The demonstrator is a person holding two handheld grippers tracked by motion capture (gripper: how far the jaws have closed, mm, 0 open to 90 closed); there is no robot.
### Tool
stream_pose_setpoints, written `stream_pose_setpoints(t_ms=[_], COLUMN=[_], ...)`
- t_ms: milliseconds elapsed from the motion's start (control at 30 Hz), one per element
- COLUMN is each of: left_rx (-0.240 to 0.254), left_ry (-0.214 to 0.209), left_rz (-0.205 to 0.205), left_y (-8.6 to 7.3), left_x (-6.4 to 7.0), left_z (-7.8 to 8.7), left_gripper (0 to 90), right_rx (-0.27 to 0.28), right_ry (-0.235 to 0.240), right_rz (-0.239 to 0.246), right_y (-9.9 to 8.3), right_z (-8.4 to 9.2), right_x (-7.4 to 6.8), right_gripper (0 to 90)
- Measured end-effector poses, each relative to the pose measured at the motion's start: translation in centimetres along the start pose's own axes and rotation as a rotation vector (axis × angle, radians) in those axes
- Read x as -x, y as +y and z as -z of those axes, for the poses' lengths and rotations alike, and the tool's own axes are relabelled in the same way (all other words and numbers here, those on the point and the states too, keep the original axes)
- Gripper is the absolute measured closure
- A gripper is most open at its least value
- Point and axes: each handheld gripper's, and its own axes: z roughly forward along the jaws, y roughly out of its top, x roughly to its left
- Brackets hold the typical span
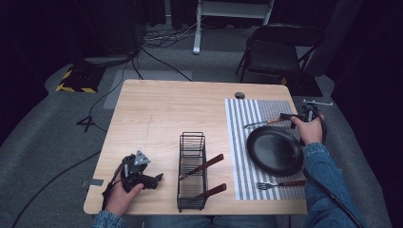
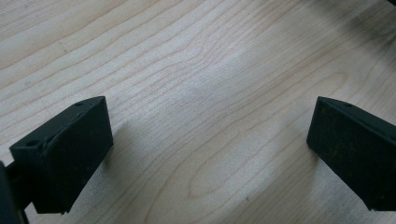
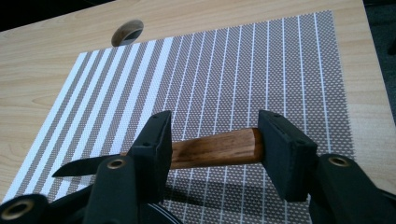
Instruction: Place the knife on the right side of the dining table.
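1. Knife [image 3: 205, 149] with a wooden handle and dark blade sits crosswise between the jaws of the right gripper [image 3: 212, 144], above the striped placemat [image 3: 243, 79]; its shadow falls on the mat below it.
2. In the right gripper view the handle spans the gap between the two black jaws, which stand at its two ends. Whether they actually press on it cannot be told from that view.
3. From the high view, the knife [image 1: 259, 123] lies at the far edge of the black plate [image 1: 274, 150], blade pointing left, with the right gripper [image 1: 286, 117] at its handle end and the right hand [image 1: 310, 129] behind it.
4. The plate rests on the placemat [image 1: 237, 142] on the right part of the wooden table [image 1: 161, 109].
5. A fork [image 1: 279, 184] with a wooden handle lies on the mat just near of the plate, tines pointing left.
6. A black wire rack [image 1: 192, 171] stands near the middle of the table's near edge, with two wooden-handled utensils [image 1: 209, 164] sticking out of it toward the right.
7. The left gripper [image 1: 159, 178] is held in the left hand [image 1: 121, 197] at the near left of the table, left of the rack.
8. In the left gripper view its jaws are spread wide over bare wood [image 2: 210, 93], with nothing between them.
9. A round cable hole [image 3: 127, 31] lies in the table beyond the far left corner of the mat.
10. A dark folding chair [image 1: 278, 50] stands on the grey floor beyond the table's far right.
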Motion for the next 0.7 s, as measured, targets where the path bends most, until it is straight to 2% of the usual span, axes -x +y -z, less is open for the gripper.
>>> stream_pose_setpoints(t_ms=[700], left_rx=[0.003], left_ry=[0.001], left_rz=[0.003], left_y=[0.0], left_x=[0.0], left_z=[0.0], left_gripper=[0.5], right_rx=[-0.041], right_ry=[-0.018], right_rz=[-0.015], right_y=[-1.2], right_z=[-0.5], right_x=[0.9], right_gripper=[45.6])
